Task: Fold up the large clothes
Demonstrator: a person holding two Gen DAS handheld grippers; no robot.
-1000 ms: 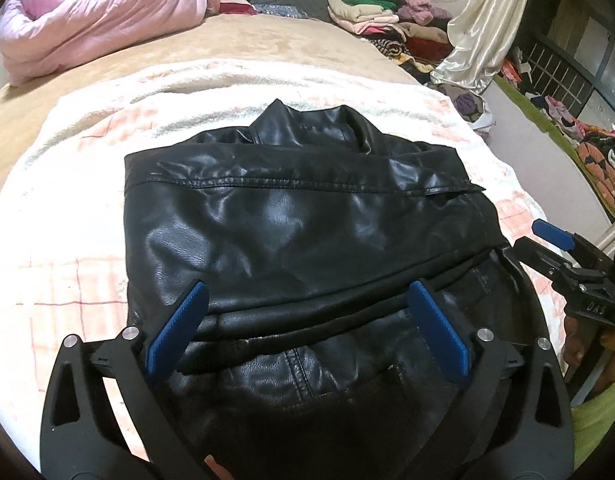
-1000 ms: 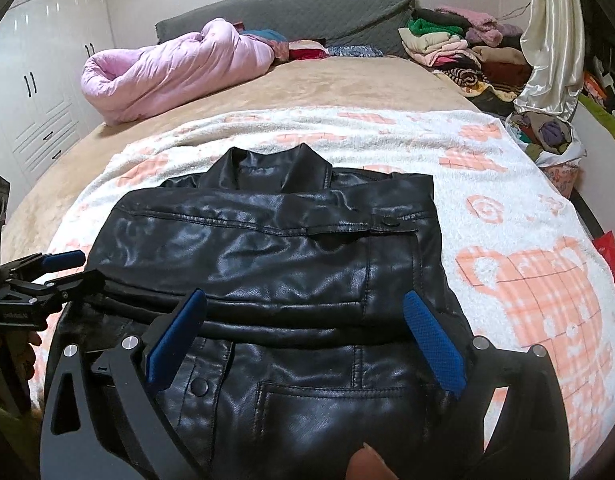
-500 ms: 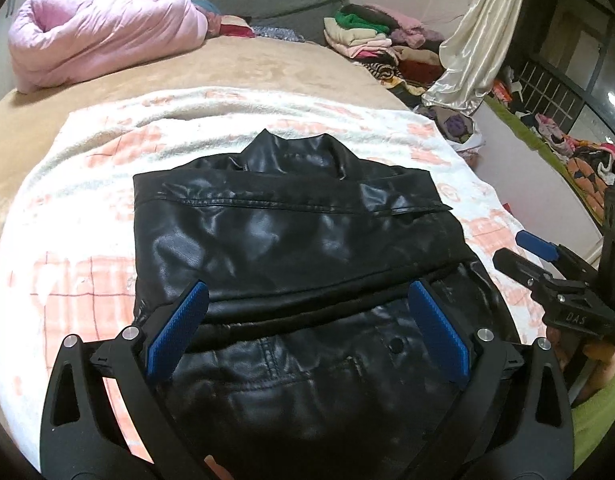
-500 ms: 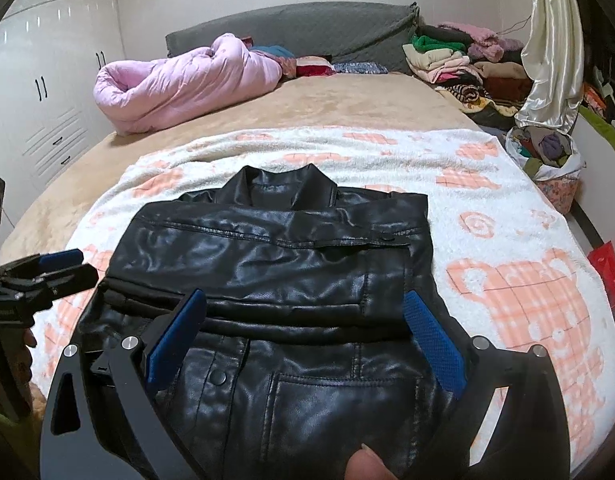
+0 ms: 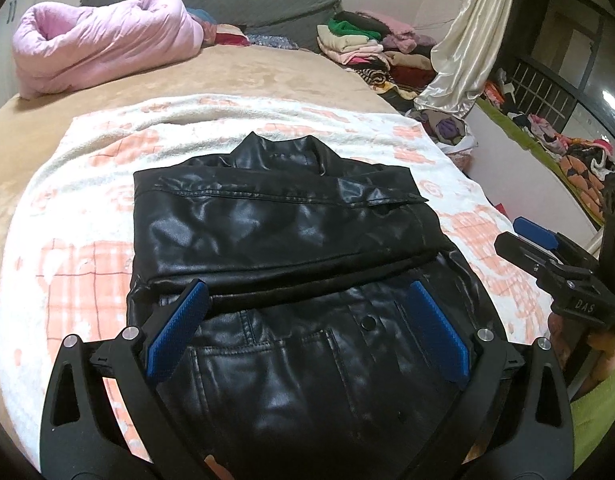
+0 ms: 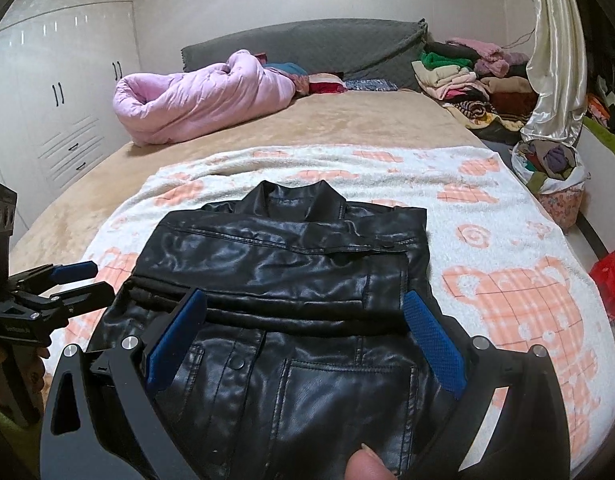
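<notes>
Jacket (image 5: 283,240): glossy black, black stitching and snaps. Blanket (image 6: 487,240) under it: white fleece, peach-orange plaid bears, swirls and hearts. Bed cover (image 6: 367,120): tan. Rolled quilt (image 6: 203,96): pale pink. Headboard (image 6: 307,44): dark grey. Curtain (image 6: 555,60): cream satin. Wardrobe (image 6: 59,80): white, dark handles. Both tongs, left (image 5: 307,328) and right (image 6: 305,336): black frames, blue pads. Sleeve (image 5: 595,412): yellow-green.

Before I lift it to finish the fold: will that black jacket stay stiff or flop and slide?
The jacket looks glossy, so it may slip in the pads. Its layers bulge instead of creasing flat, so folds may spring open. It probably sags at the unheld ends.
</notes>
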